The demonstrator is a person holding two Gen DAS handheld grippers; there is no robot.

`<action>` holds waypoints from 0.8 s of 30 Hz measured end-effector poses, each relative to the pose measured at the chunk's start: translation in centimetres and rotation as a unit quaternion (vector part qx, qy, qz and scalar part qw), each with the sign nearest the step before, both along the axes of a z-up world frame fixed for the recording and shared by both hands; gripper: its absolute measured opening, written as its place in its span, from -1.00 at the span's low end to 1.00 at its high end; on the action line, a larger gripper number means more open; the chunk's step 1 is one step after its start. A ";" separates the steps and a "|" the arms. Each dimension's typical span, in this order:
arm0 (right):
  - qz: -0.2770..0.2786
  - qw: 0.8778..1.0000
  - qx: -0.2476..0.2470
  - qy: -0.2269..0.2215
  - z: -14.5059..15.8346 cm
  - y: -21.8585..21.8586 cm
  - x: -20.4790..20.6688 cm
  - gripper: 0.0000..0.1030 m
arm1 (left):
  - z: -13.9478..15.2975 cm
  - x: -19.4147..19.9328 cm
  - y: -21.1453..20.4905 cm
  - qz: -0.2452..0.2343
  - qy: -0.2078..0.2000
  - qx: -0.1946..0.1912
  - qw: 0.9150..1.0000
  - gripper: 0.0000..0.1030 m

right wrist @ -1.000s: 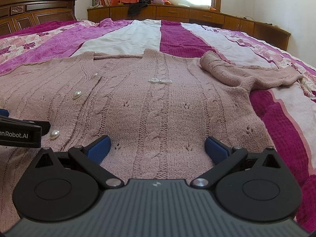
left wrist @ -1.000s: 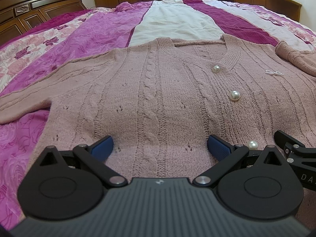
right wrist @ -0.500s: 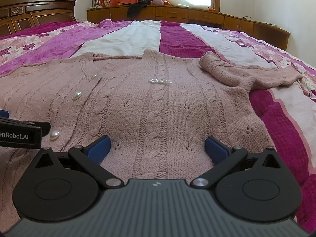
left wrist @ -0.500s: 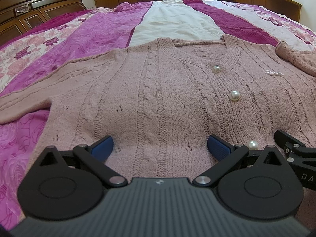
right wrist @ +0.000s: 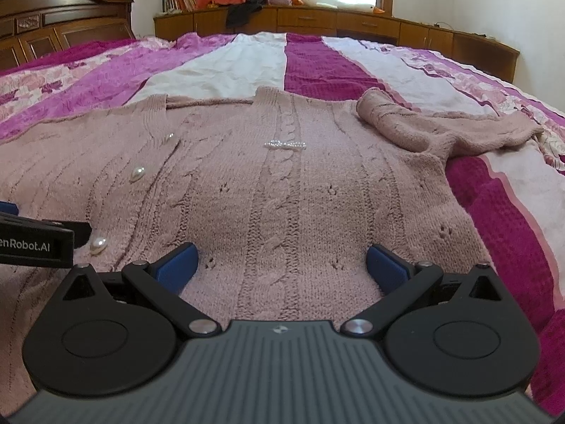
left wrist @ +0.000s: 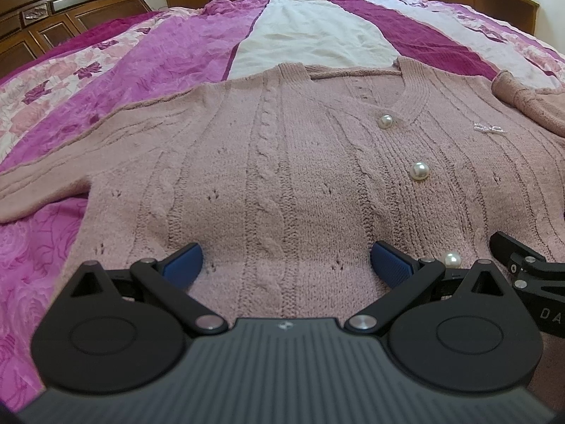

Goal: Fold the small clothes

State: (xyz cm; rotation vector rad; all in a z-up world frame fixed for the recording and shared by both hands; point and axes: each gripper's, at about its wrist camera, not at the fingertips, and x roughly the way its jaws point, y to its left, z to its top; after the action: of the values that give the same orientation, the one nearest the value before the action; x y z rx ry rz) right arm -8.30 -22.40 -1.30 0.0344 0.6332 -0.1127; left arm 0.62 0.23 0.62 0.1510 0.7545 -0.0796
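Left wrist view first: the left gripper (left wrist: 285, 263) sits low over the near hem of the pink cardigan (left wrist: 282, 162), jaws spread wide, blue pads (left wrist: 183, 265) resting on or just above the knit — can't tell which — with nothing between them. The cardigan lies flat, front up, across the striped bedspread (left wrist: 176, 56), neckline at the far side. One sleeve (left wrist: 53, 173) stretches out to the left along the cover. Three pearl buttons run down the front; the nearest pearl button (left wrist: 452, 259) sits just right of the gripper's right finger. A small beaded bow (left wrist: 489, 128) glints further right.

Over to the right wrist view: the right gripper (right wrist: 280, 265) is also spread wide and empty, at the near hem on the cardigan's right half. Part of the left gripper pokes in from the left edge, just beside the lowest pearl. The right sleeve (right wrist: 434, 127) is folded back on itself, bunched at the far right shoulder, with its cuff end trailing onto the cover. A dark wooden headboard (right wrist: 63, 24) stands at the far left, with low cabinets (right wrist: 353, 24) along the far wall.
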 end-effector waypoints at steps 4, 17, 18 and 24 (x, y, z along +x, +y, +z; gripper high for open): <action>0.012 1.000 0.000 0.024 0.5 -0.1 0.6 1.00 | 0.4 0.3 0.1 -0.006 0.012 -0.002 1.000 1.00; 0.053 0.995 0.080 0.004 6.0 -4.1 0.1 1.00 | 4.5 1.2 0.2 -0.006 0.030 -0.021 0.999 1.00; 0.052 0.995 0.086 -0.001 6.5 -4.6 0.2 1.00 | 4.8 1.3 0.2 -0.005 0.030 -0.022 0.999 1.00; 0.033 0.994 0.101 -0.017 9.0 -8.6 0.9 1.00 | 6.4 1.9 0.0 -0.003 0.033 -0.036 0.999 1.00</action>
State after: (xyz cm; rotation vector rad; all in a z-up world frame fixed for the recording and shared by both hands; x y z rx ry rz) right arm -7.37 -31.02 7.75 0.2106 0.6086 0.0167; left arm 2.49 0.18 6.99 0.0824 0.8167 -0.1175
